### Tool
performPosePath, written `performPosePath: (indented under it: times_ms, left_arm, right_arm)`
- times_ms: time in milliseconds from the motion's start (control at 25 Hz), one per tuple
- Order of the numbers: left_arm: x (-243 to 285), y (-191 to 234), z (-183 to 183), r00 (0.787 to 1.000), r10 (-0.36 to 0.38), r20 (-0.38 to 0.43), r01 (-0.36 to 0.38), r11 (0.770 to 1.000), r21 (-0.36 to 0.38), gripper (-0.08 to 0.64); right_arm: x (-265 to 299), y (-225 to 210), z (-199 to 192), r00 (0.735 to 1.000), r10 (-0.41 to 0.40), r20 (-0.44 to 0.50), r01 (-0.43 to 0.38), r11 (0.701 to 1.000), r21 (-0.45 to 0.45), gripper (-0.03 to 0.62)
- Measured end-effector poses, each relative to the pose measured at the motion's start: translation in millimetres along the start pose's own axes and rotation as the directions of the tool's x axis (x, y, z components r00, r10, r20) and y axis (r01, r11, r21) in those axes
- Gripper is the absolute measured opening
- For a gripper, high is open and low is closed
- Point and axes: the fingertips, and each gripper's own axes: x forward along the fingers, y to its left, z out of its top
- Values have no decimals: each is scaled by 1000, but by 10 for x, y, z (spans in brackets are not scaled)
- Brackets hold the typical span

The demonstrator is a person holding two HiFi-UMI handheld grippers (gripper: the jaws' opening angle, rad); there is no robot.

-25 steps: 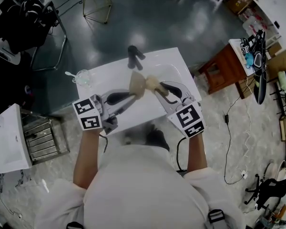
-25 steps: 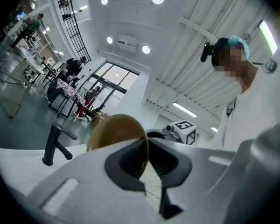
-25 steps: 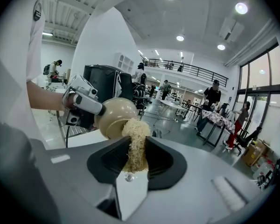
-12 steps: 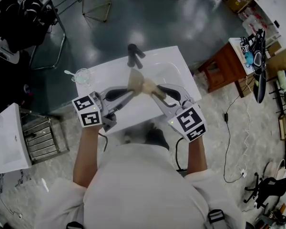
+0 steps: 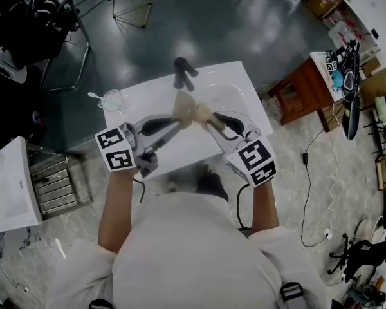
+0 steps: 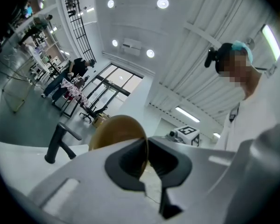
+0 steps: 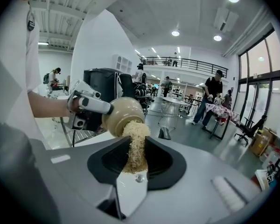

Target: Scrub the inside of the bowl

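A tan bowl point(image 5: 182, 107) hangs tipped on its side over the white sink point(image 5: 226, 82). My left gripper point(image 5: 174, 127) is shut on its rim, and the thin rim edge point(image 6: 146, 149) runs between the dark pads. In the right gripper view the bowl point(image 7: 122, 110) opens toward my right gripper point(image 7: 133, 158). That gripper is shut on a pale fibrous scrubber point(image 7: 135, 143), whose far end reaches into the bowl's mouth. Its jaws have just been closing a little on the scrubber. From the head view the scrubber point(image 5: 203, 113) meets the bowl between the two grippers, with my right gripper point(image 5: 213, 125) behind it.
A black faucet point(image 5: 183, 74) stands at the sink's far edge, just beyond the bowl. A clear glass with a spoon point(image 5: 112, 101) sits at the counter's left corner. A metal rack point(image 5: 59, 187) stands to the left and a wooden side table point(image 5: 303, 90) to the right.
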Motion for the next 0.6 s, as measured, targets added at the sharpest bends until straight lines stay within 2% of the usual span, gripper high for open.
performPosePath:
  times_ms: [160, 280, 360, 480, 600]
  left_arm:
    - [-52, 78, 27, 999, 29, 18, -28, 999, -15, 14]
    - [-45, 101, -62, 999, 33, -37, -33, 999, -5, 14]
    - [-27, 50, -107, 998, 8, -57, -8, 1000, -2, 14]
    - [-9, -78, -33, 999, -47, -9, 46, 999, -21, 15]
    - [-23, -110, 88, 998, -52, 35, 53, 998, -34, 17]
  right_arm:
    - [-70, 129, 143, 998, 28, 54, -28, 1000, -12, 100]
    - [-135, 15, 256, 993, 9, 117, -12, 1000, 19, 101]
    - [-143, -100, 249, 992, -15, 121, 12, 999, 30, 100]
    - [-123, -195, 203, 994, -39, 103, 36, 999, 32, 100]
    - [-89, -127, 168, 995, -25, 94, 22, 999, 33, 100]
